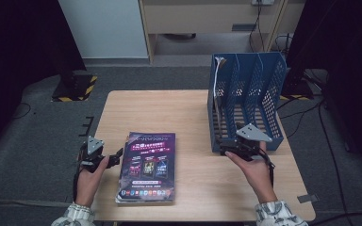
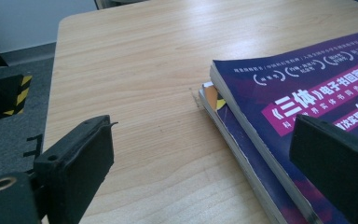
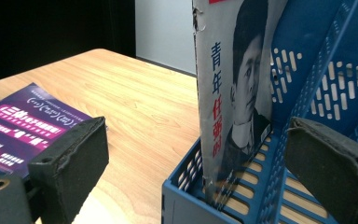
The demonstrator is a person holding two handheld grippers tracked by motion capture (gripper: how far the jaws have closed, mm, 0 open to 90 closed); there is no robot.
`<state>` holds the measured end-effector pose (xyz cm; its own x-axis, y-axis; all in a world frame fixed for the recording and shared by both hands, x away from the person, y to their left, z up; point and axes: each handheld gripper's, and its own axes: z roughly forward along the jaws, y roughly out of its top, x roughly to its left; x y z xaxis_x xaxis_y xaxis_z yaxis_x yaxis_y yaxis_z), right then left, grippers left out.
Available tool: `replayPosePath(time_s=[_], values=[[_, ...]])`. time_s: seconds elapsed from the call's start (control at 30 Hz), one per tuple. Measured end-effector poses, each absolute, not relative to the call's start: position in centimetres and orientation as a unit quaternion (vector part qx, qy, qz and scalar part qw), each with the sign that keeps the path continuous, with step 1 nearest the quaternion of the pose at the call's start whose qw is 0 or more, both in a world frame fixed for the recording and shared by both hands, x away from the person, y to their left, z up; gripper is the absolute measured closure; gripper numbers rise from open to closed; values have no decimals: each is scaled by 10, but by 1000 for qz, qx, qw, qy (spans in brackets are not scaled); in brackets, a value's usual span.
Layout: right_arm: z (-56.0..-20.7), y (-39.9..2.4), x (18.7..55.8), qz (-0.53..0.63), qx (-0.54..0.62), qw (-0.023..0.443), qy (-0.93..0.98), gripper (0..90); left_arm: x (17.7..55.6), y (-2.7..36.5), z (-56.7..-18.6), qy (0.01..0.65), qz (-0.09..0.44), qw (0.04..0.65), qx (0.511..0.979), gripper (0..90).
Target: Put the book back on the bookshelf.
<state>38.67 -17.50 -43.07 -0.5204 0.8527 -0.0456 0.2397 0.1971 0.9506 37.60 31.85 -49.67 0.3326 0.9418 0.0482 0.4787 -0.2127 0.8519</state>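
A blue perforated plastic file rack (image 1: 247, 101) stands on the pale wooden table (image 1: 188, 117), and a grey magazine with a portrait cover (image 3: 233, 93) stands upright in the rack's compartment nearest the table's middle. The right gripper (image 1: 230, 147) sits at the rack's near edge, jaws wide apart, touching nothing. Well left of the rack lies a stack of purple-covered magazines (image 1: 147, 165); left of that, the left gripper (image 1: 115, 157) rests with jaws apart, empty.
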Motion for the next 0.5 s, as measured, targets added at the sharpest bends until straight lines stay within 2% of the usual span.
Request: replayPosePath(time_s=[0.2, 0.37, 0.5], values=[[-419, -177, 377, 525, 373, 299, 704, 63, 372, 313, -496, 476, 324, 370, 729, 60], [-410, -169, 365, 531, 348, 302, 711, 116, 366, 311, -493, 458, 303, 396, 736, 64], [-410, -161, 358, 521, 341, 307, 720, 125, 361, 305, -489, 454, 297, 403, 737, 64]])
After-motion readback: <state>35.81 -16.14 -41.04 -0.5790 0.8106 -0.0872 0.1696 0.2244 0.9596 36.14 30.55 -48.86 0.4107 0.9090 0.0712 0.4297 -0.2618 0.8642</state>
